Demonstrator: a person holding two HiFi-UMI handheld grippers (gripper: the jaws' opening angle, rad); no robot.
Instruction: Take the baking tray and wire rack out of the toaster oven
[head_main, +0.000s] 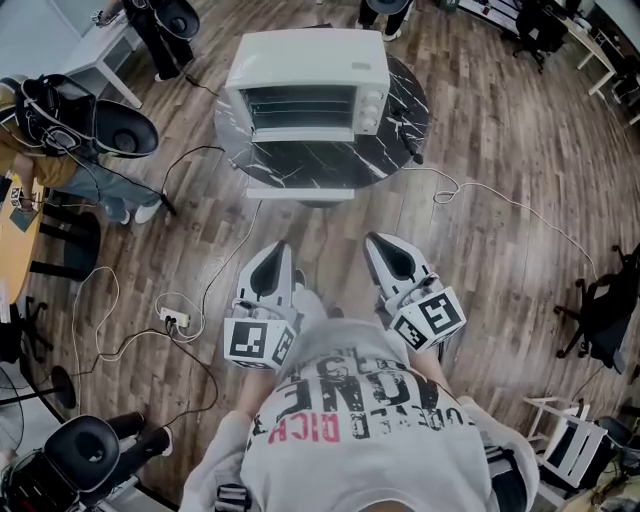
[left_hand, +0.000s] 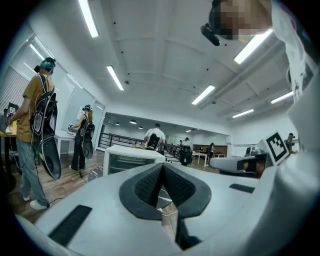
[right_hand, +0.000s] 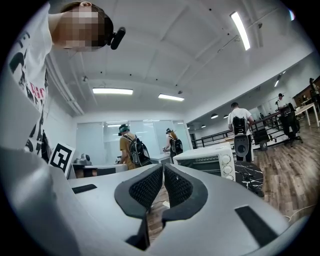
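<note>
toaster oven (head_main: 305, 85) well ahead of left gripper (head_main: 274, 252) and right gripper (head_main: 386, 246), both closed, empty

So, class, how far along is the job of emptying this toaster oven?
Done: nothing visible; the toaster oven stands on the dark table, door apparently closed. In hand: nothing; the left claw and right claw are shut, empty, short of the table. Left: open the door, take out tray and rack.

Table (head_main: 330, 162): dark marble, round, straight ahead of you.
Floor (head_main: 500, 120): wood planks.
Power strip (head_main: 175, 320): on the floor, to your left.
Cable (head_main: 497, 200): trails right from the table.
</note>
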